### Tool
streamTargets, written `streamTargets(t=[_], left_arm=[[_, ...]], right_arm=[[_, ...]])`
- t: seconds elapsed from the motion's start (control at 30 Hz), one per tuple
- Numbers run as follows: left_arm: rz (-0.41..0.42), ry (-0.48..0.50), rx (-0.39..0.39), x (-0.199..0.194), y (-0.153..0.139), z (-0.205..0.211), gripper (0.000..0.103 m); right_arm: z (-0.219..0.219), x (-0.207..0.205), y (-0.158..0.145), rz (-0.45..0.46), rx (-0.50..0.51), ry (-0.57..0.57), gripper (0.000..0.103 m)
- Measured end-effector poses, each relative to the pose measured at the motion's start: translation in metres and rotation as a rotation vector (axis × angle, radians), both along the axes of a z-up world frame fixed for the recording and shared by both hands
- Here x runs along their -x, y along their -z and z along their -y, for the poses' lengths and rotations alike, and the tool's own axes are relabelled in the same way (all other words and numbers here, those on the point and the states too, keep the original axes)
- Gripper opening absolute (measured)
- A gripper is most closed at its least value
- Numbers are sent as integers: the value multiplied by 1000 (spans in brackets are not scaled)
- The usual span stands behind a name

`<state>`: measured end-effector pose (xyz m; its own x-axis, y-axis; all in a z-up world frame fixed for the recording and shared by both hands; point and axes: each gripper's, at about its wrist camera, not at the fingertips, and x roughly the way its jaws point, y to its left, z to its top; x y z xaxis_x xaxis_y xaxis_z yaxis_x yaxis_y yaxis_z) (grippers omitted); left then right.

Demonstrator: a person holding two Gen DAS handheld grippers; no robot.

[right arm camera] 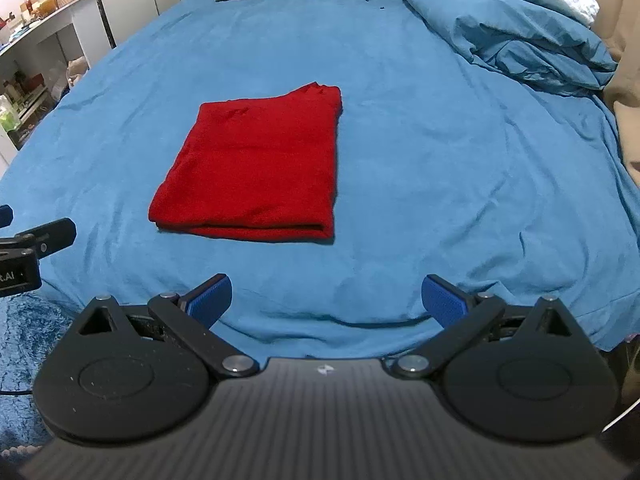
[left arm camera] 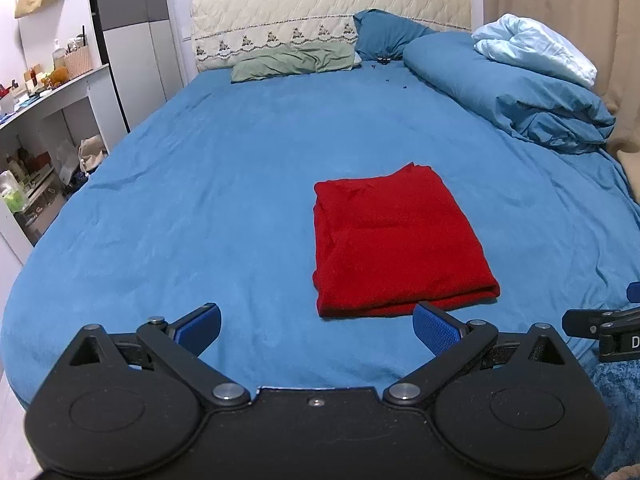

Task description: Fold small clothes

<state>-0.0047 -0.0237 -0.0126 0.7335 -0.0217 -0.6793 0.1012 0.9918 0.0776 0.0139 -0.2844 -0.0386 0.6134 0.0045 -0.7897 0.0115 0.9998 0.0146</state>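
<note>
A red garment (left arm camera: 396, 240) lies folded into a neat rectangle on the blue bed sheet (left arm camera: 200, 200); it also shows in the right wrist view (right arm camera: 256, 164). My left gripper (left arm camera: 318, 330) is open and empty, held near the bed's front edge, just short of the garment's near edge. My right gripper (right arm camera: 326, 302) is open and empty, near the front edge, to the right of the garment and apart from it. Each gripper's black side shows at the edge of the other's view.
A bunched blue duvet (left arm camera: 520, 92) and a pale blue blanket (left arm camera: 536, 48) lie at the back right. Green (left arm camera: 292, 62) and blue (left arm camera: 384, 34) pillows rest against the headboard. A white shelf unit (left arm camera: 48, 120) with clutter stands left of the bed.
</note>
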Motion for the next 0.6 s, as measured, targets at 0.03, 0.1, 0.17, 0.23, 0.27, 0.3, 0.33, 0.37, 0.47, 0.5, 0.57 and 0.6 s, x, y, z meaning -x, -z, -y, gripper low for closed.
streamTargets(t=[0.03, 0.1, 0.17, 0.23, 0.27, 0.3, 0.33, 0.37, 0.47, 0.5, 0.57, 0.6], left_arm=[[1, 2, 0, 0, 0, 0, 103], [3, 7, 1, 1, 0, 1, 103], [4, 7, 3, 1, 0, 1, 103], [7, 7, 5, 1, -1, 0, 103], [9, 8, 7, 2, -1, 0, 103], [10, 8, 8, 2, -1, -1, 103], [11, 7, 9, 2, -2, -1, 103], [12, 7, 10, 2, -2, -1, 103], [13, 5, 13, 1, -3, -2, 103], [13, 5, 15, 2, -3, -2, 103], [13, 4, 18, 1, -3, -3, 103], [13, 3, 18, 1, -3, -3, 103]], right_arm=[[0, 0, 0, -2, -1, 1, 103], [1, 0, 1, -5, -3, 3, 103], [1, 0, 1, -7, -2, 2, 103], [2, 0, 1, -8, -2, 2, 103], [2, 0, 1, -8, -1, 3, 103], [2, 0, 1, -7, -2, 2, 103], [2, 0, 1, -8, -2, 2, 103], [2, 0, 1, -7, -1, 2, 103], [-1, -1, 1, -5, 2, 5, 103], [-2, 0, 1, -5, 3, 5, 103], [-2, 0, 1, -5, 1, 5, 103], [-3, 0, 2, -5, 0, 6, 103]])
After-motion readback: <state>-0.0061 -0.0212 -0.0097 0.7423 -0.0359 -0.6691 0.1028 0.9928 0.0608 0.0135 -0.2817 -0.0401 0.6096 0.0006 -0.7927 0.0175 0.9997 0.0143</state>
